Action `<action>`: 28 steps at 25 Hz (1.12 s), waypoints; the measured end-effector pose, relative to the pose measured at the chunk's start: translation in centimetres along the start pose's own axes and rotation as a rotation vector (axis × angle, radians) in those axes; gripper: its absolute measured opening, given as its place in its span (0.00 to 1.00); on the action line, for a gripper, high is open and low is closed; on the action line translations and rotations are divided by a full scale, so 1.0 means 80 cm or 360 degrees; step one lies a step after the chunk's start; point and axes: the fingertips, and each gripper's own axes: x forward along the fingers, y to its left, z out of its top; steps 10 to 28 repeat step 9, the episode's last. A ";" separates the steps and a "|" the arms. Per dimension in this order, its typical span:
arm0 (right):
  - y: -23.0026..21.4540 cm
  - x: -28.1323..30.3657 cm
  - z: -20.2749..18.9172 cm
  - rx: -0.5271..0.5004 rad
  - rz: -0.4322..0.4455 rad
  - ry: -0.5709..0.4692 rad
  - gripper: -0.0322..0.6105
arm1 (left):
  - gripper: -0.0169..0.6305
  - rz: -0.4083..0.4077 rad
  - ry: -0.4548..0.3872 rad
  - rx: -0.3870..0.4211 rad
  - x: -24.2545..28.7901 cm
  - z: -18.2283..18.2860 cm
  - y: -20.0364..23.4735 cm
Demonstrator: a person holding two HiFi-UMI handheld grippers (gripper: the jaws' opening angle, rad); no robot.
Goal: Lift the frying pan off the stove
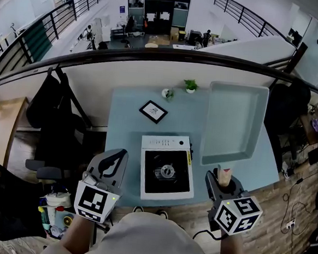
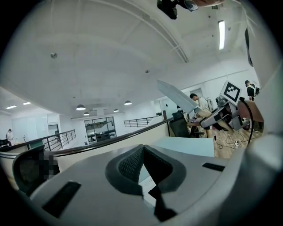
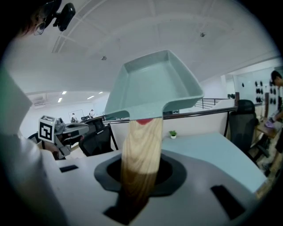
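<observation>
My right gripper [image 1: 221, 184] is shut on the wooden handle [image 1: 224, 176] of a square pale-green frying pan [image 1: 233, 121]. The pan hangs in the air to the right of the white portable stove [image 1: 167, 165]. In the right gripper view the handle [image 3: 140, 154] runs up from between the jaws to the pan [image 3: 152, 84], tilted against the ceiling. The stove's black top and burner [image 1: 167, 171] are bare. My left gripper [image 1: 111, 165] hovers left of the stove, shut with nothing in it [image 2: 143, 170]. The left gripper view shows the raised pan [image 2: 177, 96] far to the right.
The stove sits near the front edge of a light-blue table [image 1: 127, 126]. Two small potted plants [image 1: 190, 86] and a framed marker card [image 1: 153, 111] stand at the back. Behind is a curved railing [image 1: 153, 55]. A dark chair [image 1: 54, 137] and bottles [image 1: 53, 211] are at the left.
</observation>
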 end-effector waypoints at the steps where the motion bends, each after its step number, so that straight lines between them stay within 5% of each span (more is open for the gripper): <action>1: 0.001 0.001 0.001 -0.0004 0.0002 0.0000 0.19 | 0.03 0.0001 0.0003 -0.0002 0.000 -0.002 0.001; 28: 0.005 0.011 0.004 0.0003 0.0018 -0.0003 0.19 | 0.03 0.0030 0.0036 0.0060 0.002 -0.009 0.007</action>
